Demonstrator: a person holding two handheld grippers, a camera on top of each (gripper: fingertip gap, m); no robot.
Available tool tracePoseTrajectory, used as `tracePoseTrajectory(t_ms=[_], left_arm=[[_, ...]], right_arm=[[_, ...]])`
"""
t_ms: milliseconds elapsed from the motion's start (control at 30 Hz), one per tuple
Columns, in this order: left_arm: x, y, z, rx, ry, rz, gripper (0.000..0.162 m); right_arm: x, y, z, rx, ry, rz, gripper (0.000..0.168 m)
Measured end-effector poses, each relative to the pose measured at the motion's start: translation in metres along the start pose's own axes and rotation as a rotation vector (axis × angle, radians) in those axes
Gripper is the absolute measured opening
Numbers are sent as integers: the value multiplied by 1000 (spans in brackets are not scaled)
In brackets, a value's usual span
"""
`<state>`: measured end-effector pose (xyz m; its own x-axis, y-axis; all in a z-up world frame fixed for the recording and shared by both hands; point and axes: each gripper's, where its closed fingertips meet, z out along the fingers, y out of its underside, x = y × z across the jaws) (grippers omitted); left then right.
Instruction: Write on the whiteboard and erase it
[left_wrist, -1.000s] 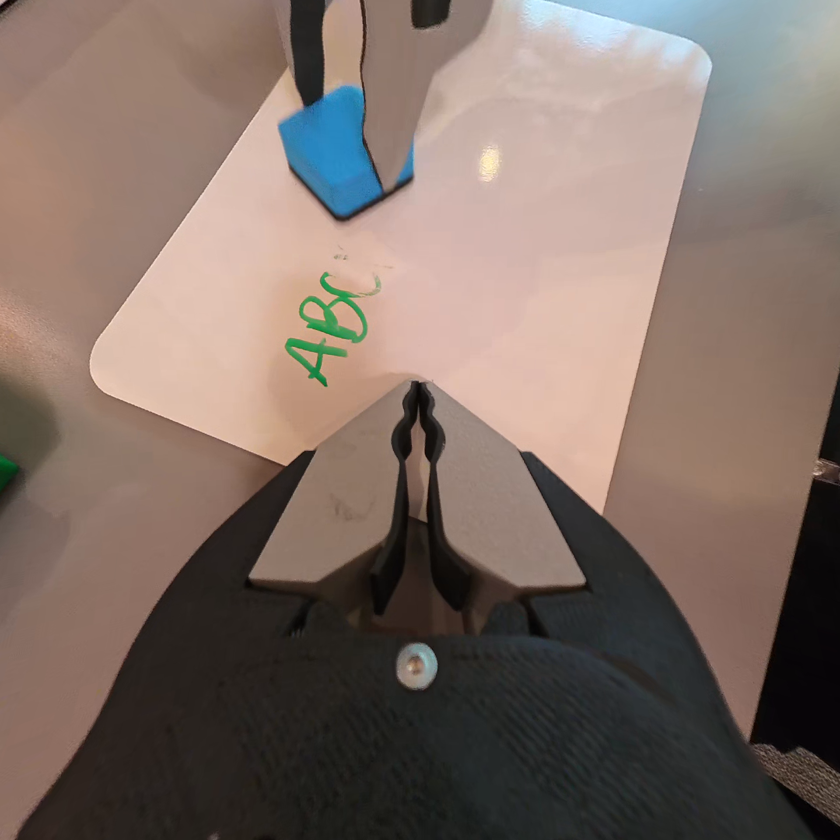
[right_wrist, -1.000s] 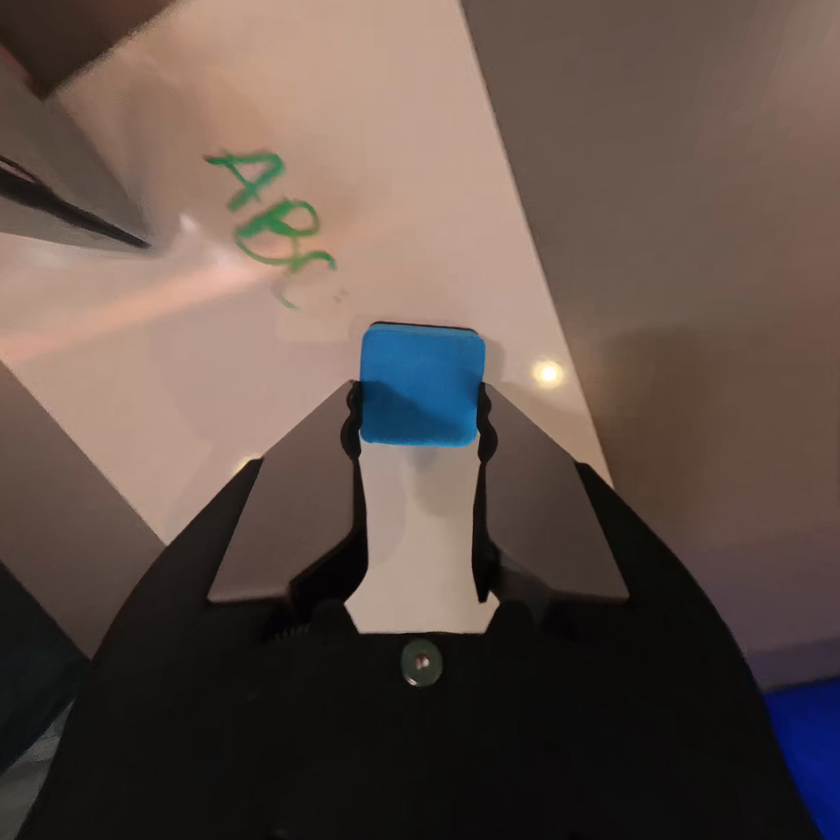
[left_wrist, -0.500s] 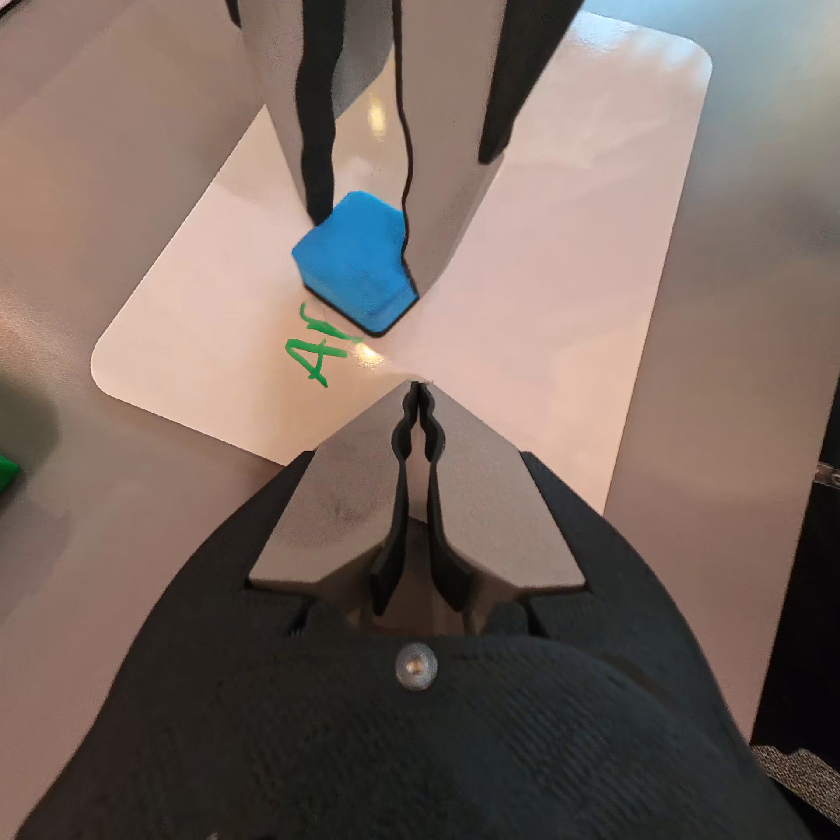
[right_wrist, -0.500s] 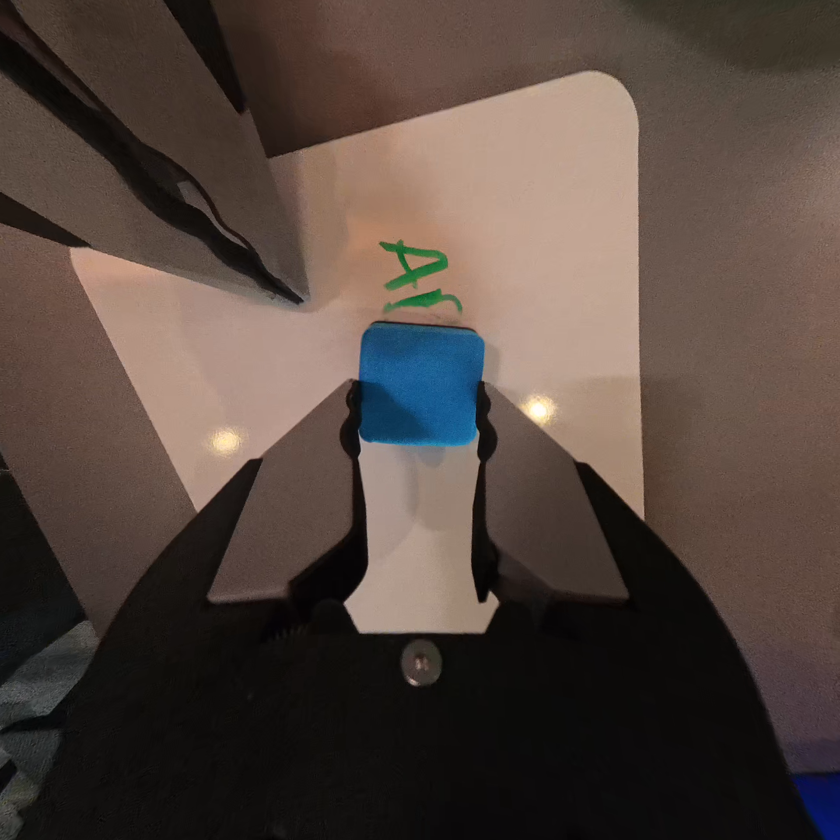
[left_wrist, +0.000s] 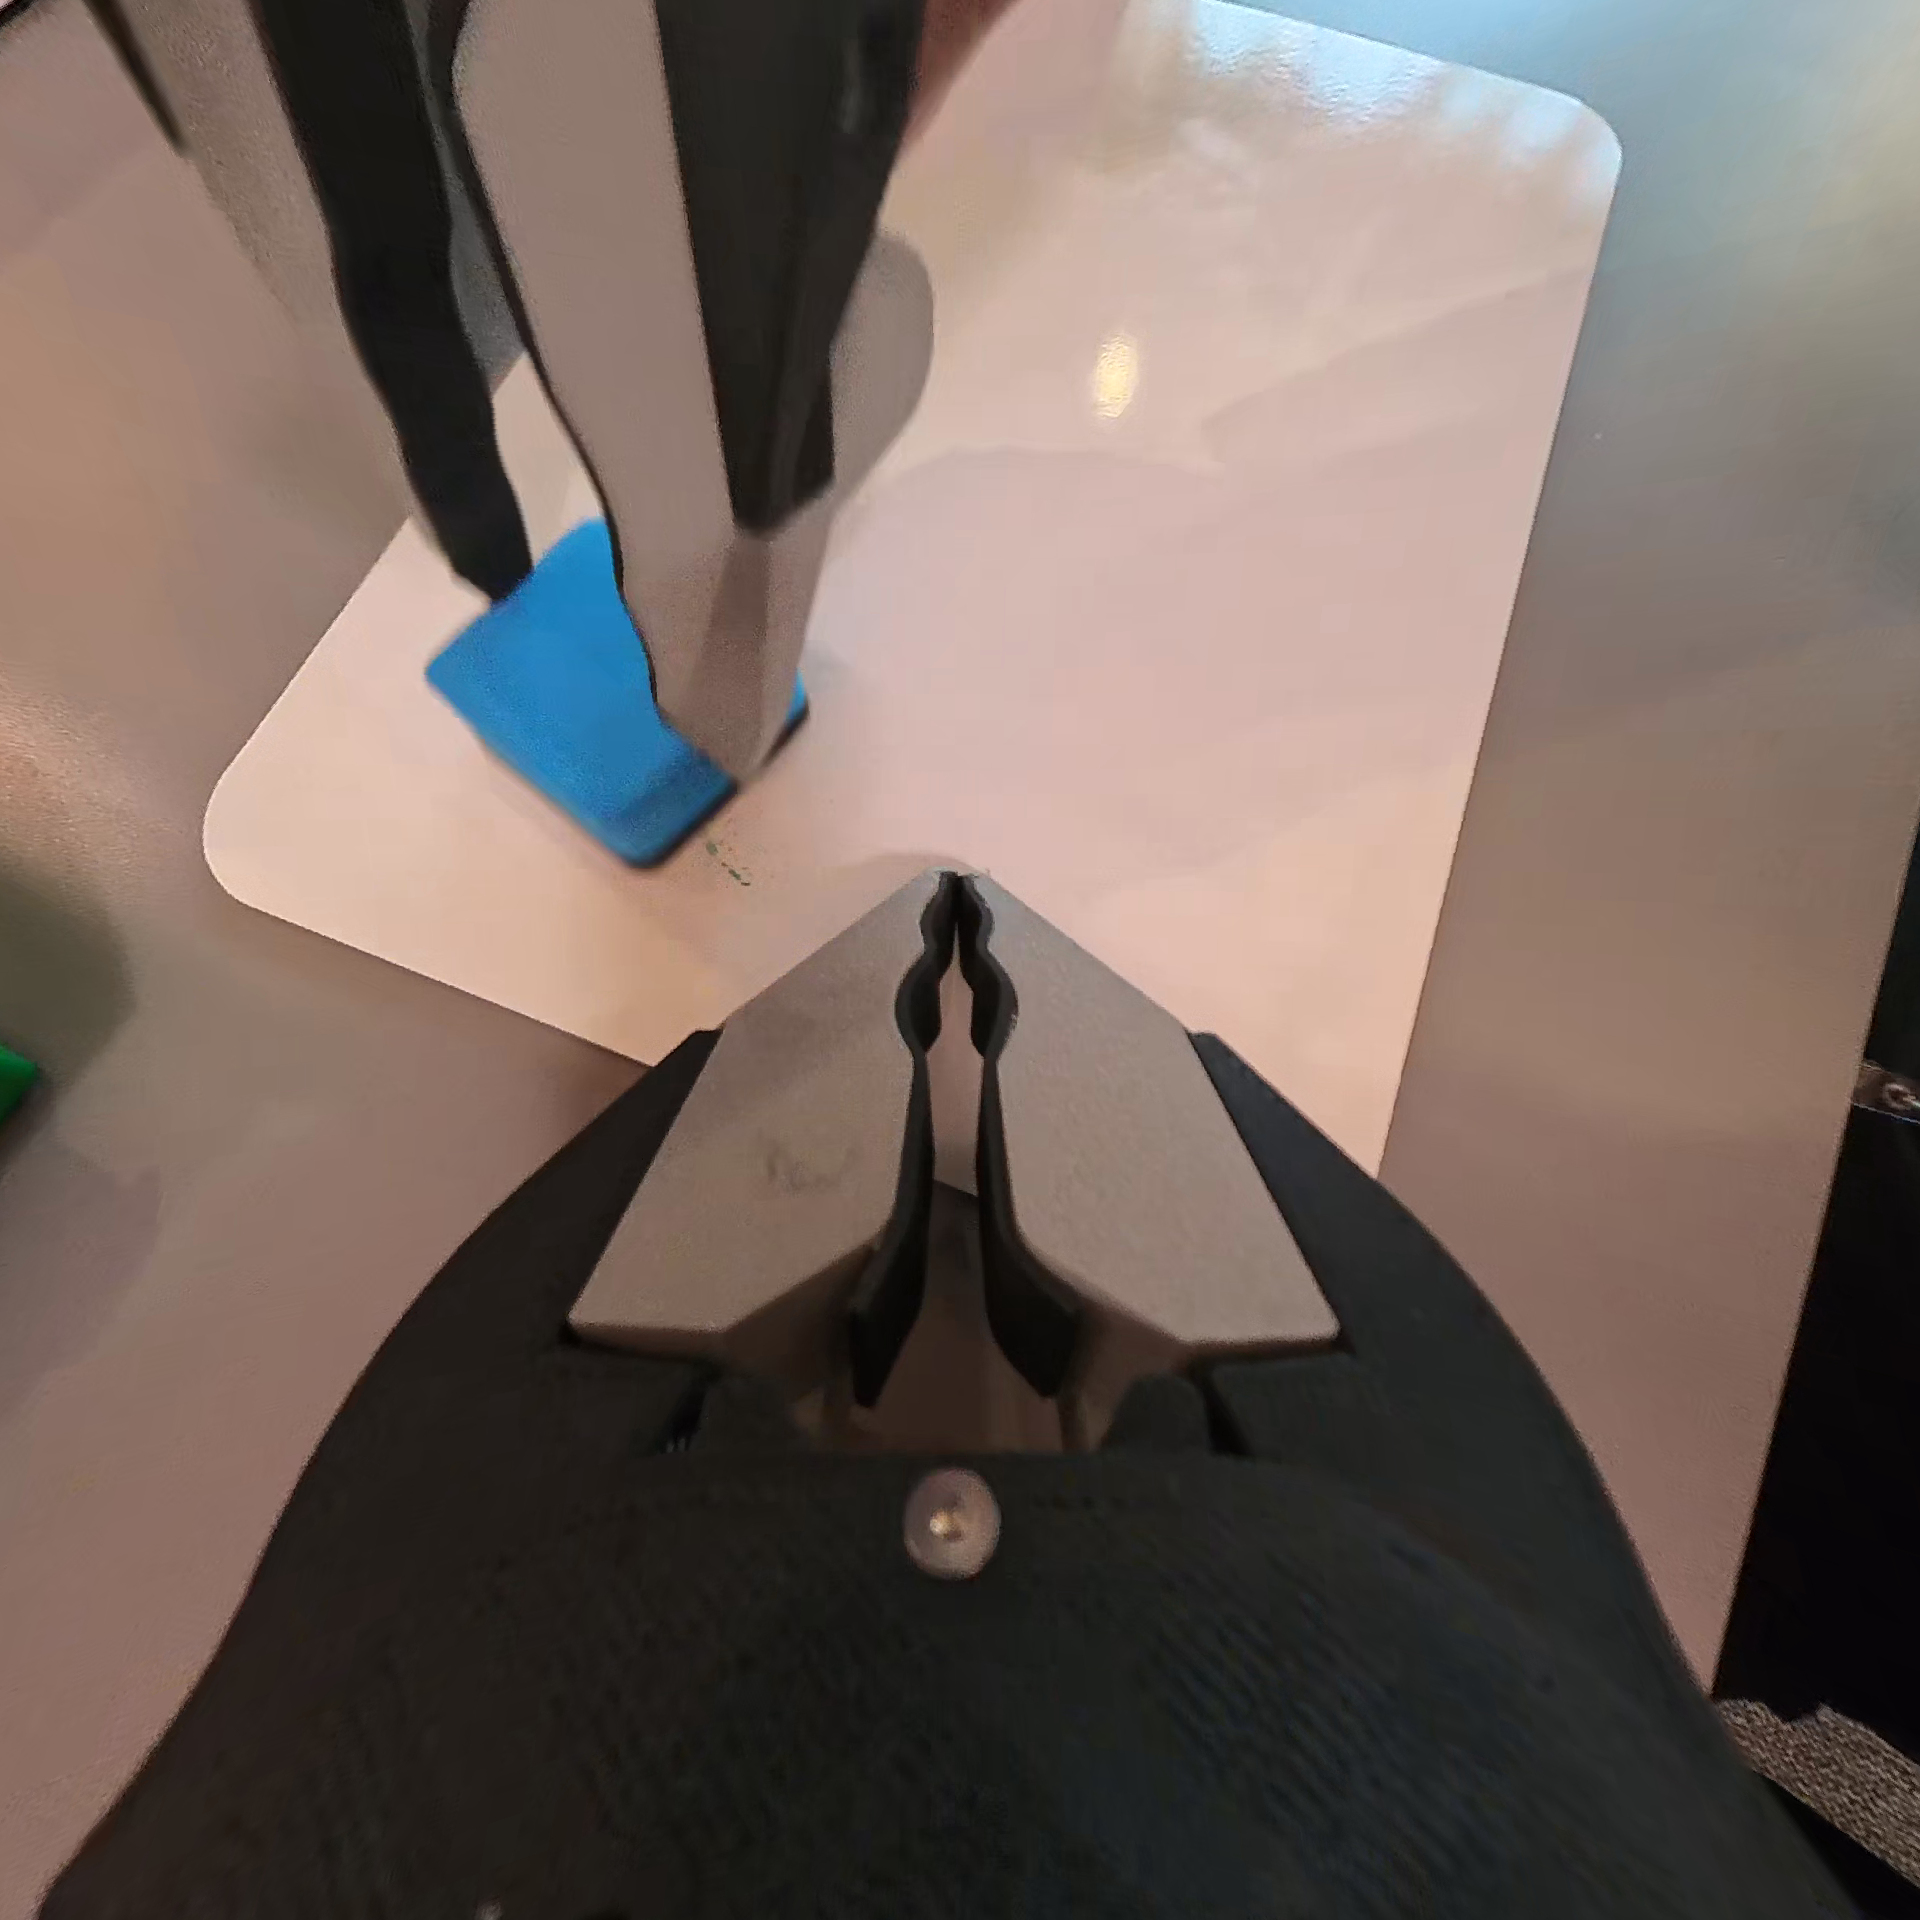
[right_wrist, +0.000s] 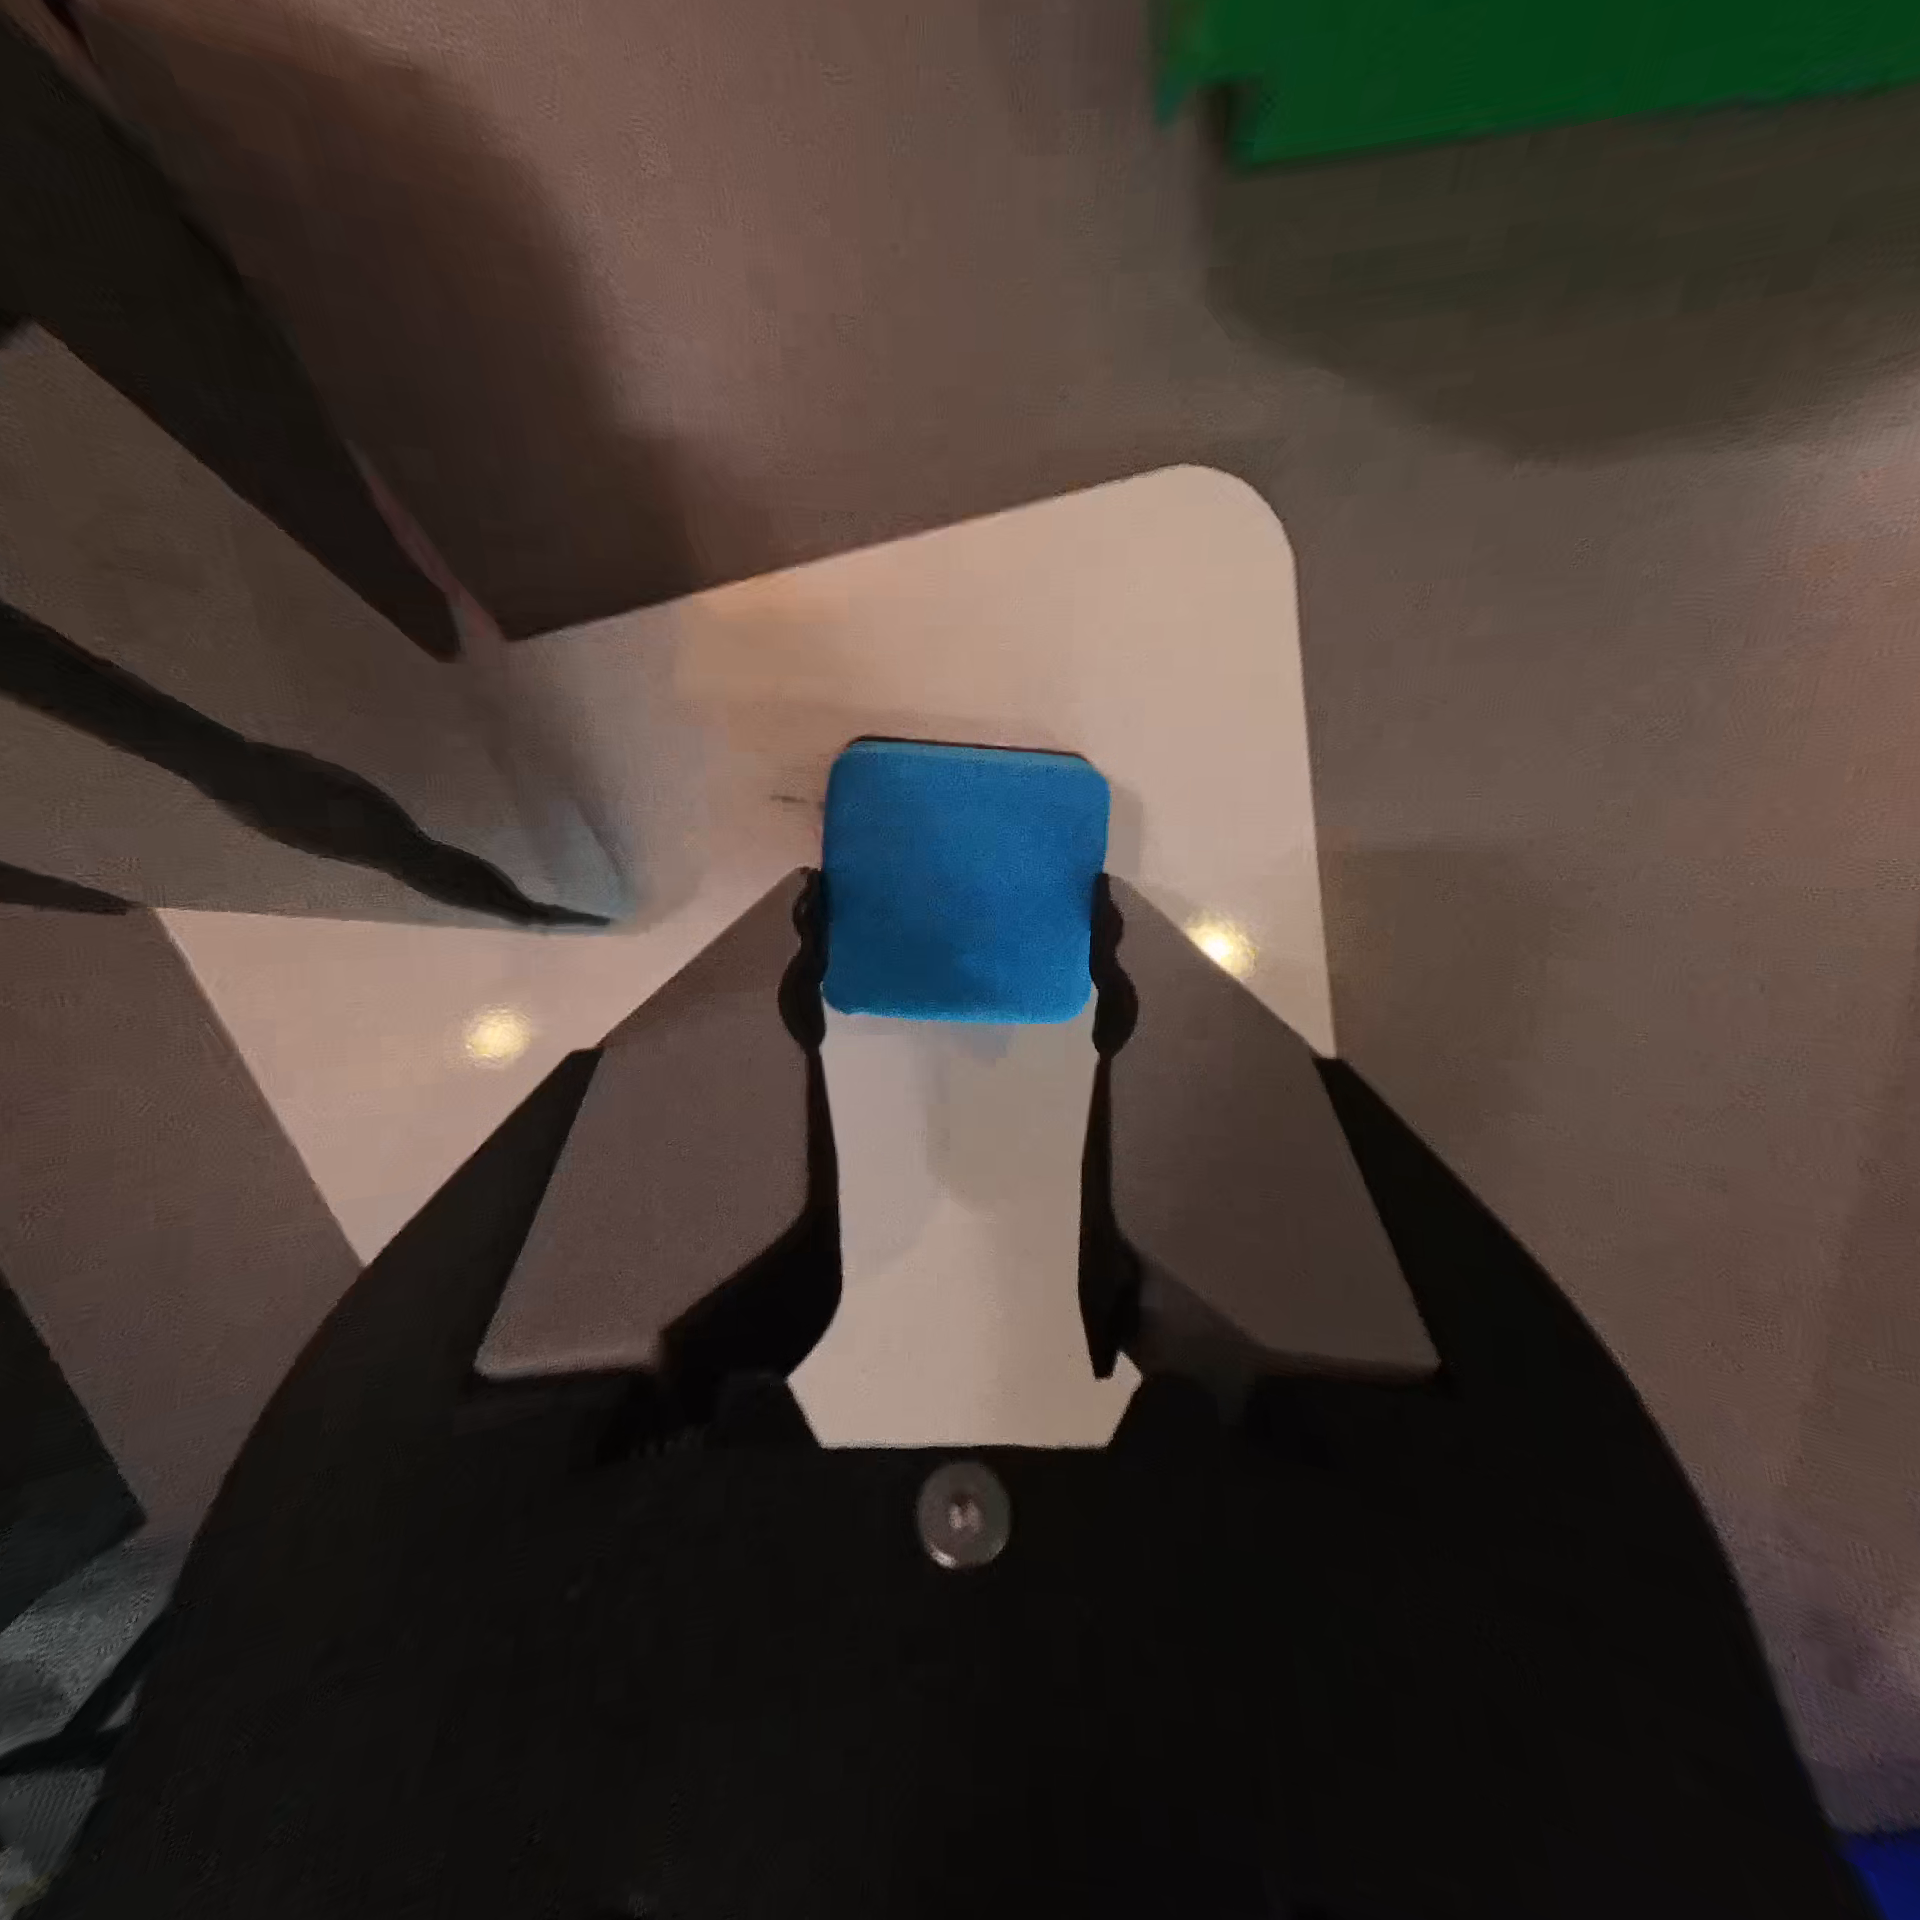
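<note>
A white whiteboard (left_wrist: 1195, 623) with rounded corners lies flat on the grey table. My right gripper (right_wrist: 958, 914) is shut on a blue eraser block (right_wrist: 964, 883) and presses it on the board near a corner. In the left wrist view the eraser (left_wrist: 566, 707) sits near the board's near-left corner, held by the right gripper (left_wrist: 623, 665). Only a few green specks (left_wrist: 727, 857) of the writing show beside it. My left gripper (left_wrist: 954, 894) is shut and empty, with its tips over the board's near edge. It also shows at the left of the right wrist view (right_wrist: 582, 914).
A green object (right_wrist: 1538, 73) lies on the table beyond the board's corner, and its edge shows at the far left of the left wrist view (left_wrist: 16, 1075). A dark edge (left_wrist: 1849, 1247) runs down the right side of the table.
The right gripper has dragged the eraser across the green letters toward the board's near-left corner, wiping them away. The left gripper has stayed still and shut.
</note>
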<state>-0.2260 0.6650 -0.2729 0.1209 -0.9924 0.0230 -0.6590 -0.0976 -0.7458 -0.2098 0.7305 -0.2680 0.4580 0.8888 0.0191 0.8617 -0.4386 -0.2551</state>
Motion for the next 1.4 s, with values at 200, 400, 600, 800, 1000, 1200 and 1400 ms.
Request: tracePoseTrajectory(t_ms=[200, 400, 600, 800, 1000, 1200, 1400], left_arm=[[0, 0, 0, 1, -4, 5, 0], [0, 0, 0, 1, -5, 5, 0], [0, 0, 0, 1, -2, 2, 0], [0, 0, 0, 2, -8, 8, 0], [1, 0, 0, 2, -7, 10, 0], [0, 1, -1, 2, -10, -2, 0], [0, 1, -1, 2, -8, -2, 0]], right_arm=[[4, 12, -4, -125, 49, -32, 49], [-26, -14, 3, -37, -19, -99, 49], [-8, 3, -1, -55, -11, 11, 49], [30, 75, -19, -96, 52, 211, 49], [24, 114, -29, -98, 60, 221, 49], [-9, 117, -32, -9, -22, 182, 49], [70, 155, -66, 54, 152, 438, 49]])
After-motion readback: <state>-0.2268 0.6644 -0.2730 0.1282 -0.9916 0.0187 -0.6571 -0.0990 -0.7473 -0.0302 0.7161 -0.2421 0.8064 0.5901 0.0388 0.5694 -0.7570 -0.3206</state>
